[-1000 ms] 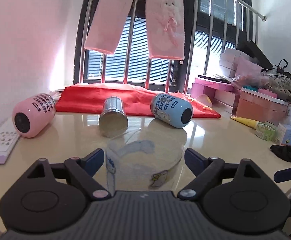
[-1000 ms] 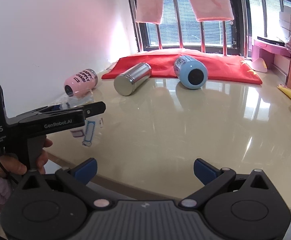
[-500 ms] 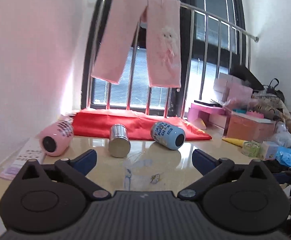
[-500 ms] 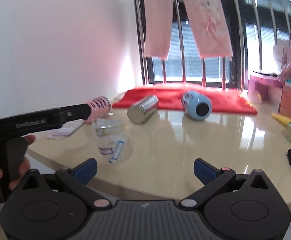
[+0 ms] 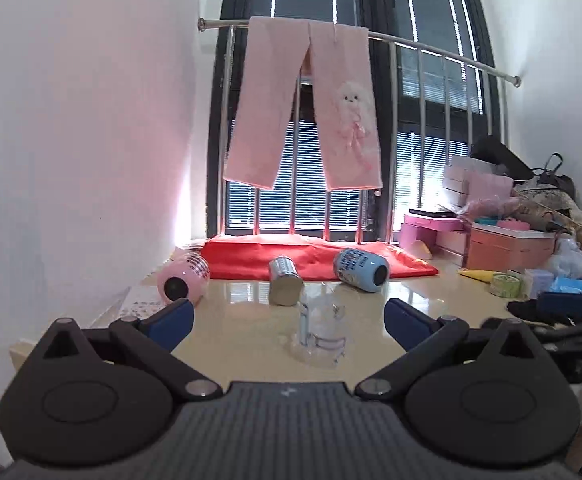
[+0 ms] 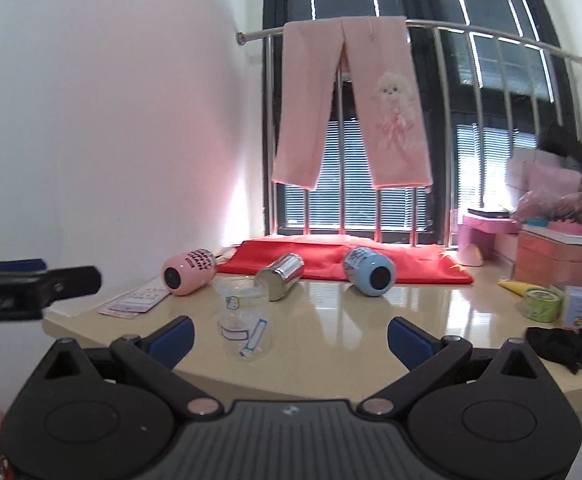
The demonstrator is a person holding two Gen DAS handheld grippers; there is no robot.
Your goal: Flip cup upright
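A clear plastic cup (image 5: 322, 330) with cartoon stickers stands upright near the front of the beige table (image 5: 243, 332); it also shows in the right wrist view (image 6: 245, 320). Behind it a pink cup (image 5: 183, 282), a steel cup (image 5: 285, 286) and a blue cup (image 5: 361, 270) lie on their sides; they also show in the right wrist view as pink (image 6: 189, 272), steel (image 6: 279, 276) and blue (image 6: 369, 271). My left gripper (image 5: 287, 318) is open and empty, short of the clear cup. My right gripper (image 6: 289, 338) is open and empty, off the table's front edge.
A red cloth (image 5: 315, 258) lies at the back under a railing with pink trousers (image 5: 307, 108). Boxes (image 5: 507, 248), a tape roll (image 5: 505, 284) and a black cloth (image 6: 563, 348) crowd the right side. A sticker sheet (image 6: 135, 300) lies at the left edge.
Both grippers have pulled back and up from the table. The left gripper, which had the clear cup between its fingers, has let go; the cup stands alone.
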